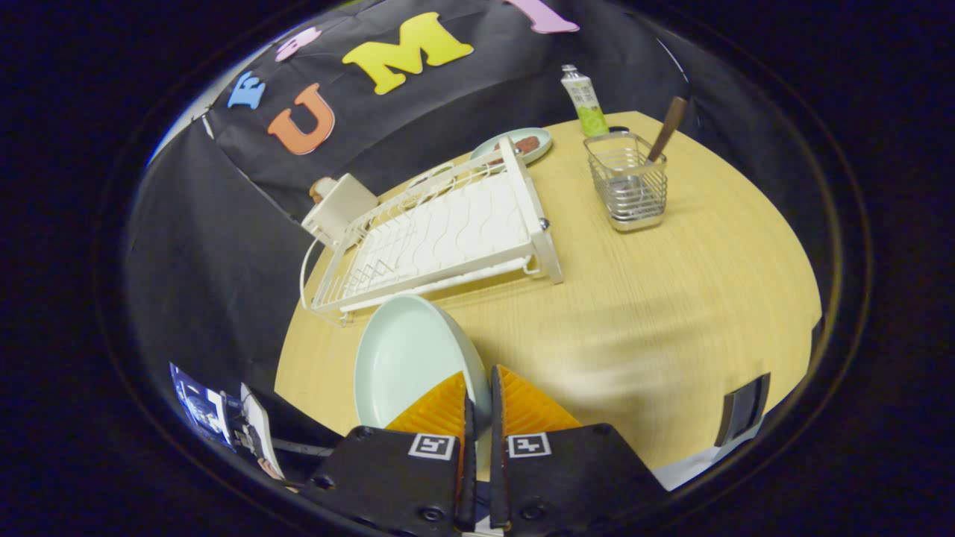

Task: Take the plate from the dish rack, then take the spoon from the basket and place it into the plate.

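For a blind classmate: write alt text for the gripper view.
The tongs are shut on the rim of a pale plate, held just off a round wooden table. Beyond stands an empty white dish rack, and to its right a wire basket holding a spoon.

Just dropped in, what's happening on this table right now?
A person's hand-held tool is shut on the rim of the pale plate, holding it just in front of the white dish rack, which has no dishes in its slots. The plate looks tilted above the wooden table. The spoon stands untouched in the wire basket beyond the rack, so the spoon step is not yet done.
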{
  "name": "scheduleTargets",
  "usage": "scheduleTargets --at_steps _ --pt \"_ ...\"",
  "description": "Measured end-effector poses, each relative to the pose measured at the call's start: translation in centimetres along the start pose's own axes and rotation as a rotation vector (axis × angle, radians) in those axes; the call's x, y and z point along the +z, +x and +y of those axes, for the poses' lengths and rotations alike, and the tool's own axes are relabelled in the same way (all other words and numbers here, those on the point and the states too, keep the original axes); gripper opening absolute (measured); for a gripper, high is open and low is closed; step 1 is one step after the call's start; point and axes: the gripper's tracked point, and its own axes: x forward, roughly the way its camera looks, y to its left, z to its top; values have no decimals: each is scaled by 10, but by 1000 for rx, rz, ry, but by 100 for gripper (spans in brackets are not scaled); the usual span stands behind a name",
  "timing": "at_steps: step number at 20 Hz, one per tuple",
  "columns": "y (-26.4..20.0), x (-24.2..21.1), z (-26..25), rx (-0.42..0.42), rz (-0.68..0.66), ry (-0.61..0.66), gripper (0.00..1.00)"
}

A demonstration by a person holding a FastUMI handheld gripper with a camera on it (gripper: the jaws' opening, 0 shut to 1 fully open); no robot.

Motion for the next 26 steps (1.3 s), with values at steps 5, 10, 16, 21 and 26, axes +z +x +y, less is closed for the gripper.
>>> scheduleTargets --at_steps 5,10,16,21,26 --pt "20 -13 -1 -1 -25 23 13" --pt "30 -20 -10 -65 -33 -25 15" --pt "24 -7 -25 -106 -118 -48 15" --pt "-3 19 -50 -186 -306 -196 66" --pt "-9 37 -83 -195 -364 -199 96"
